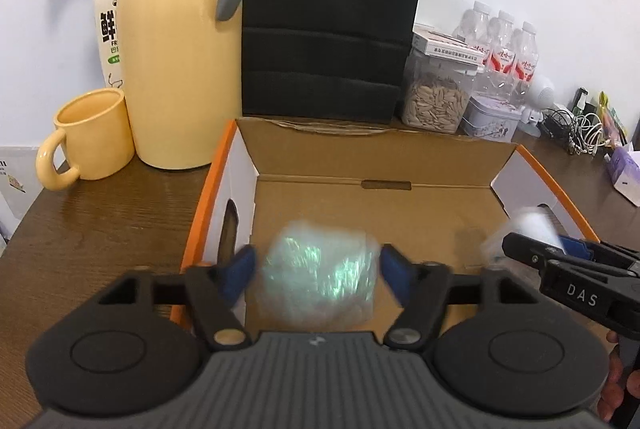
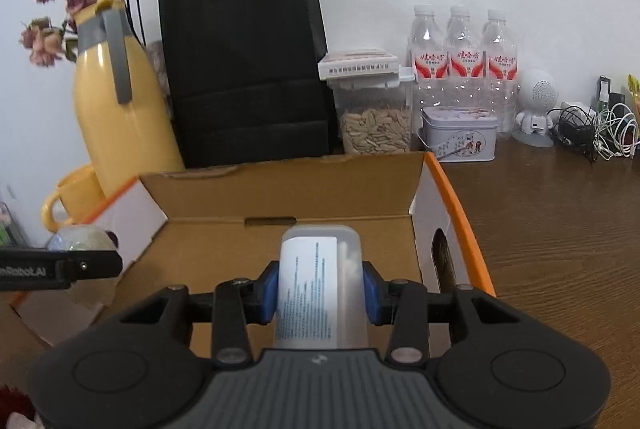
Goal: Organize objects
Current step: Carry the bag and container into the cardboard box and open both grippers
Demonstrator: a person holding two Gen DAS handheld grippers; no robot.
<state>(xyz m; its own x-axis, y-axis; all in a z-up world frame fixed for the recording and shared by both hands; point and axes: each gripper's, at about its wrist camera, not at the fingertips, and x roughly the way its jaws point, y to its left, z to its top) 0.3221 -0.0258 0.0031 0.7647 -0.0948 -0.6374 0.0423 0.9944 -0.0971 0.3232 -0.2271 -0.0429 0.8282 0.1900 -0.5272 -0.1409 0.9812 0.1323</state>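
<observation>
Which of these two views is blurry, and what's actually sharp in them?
Left wrist view: the shiny plastic-wrapped bundle in the left gripper is motion-smeared, with greenish glare. Right wrist view: the white labelled container in the right gripper is sharp, label washed out on top.

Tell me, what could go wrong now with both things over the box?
The shiny packet sits between the left gripper's pads and looks blurred, so it might slip out. The right gripper holds a bottle close by; over the box the two grippers could bump.
</observation>
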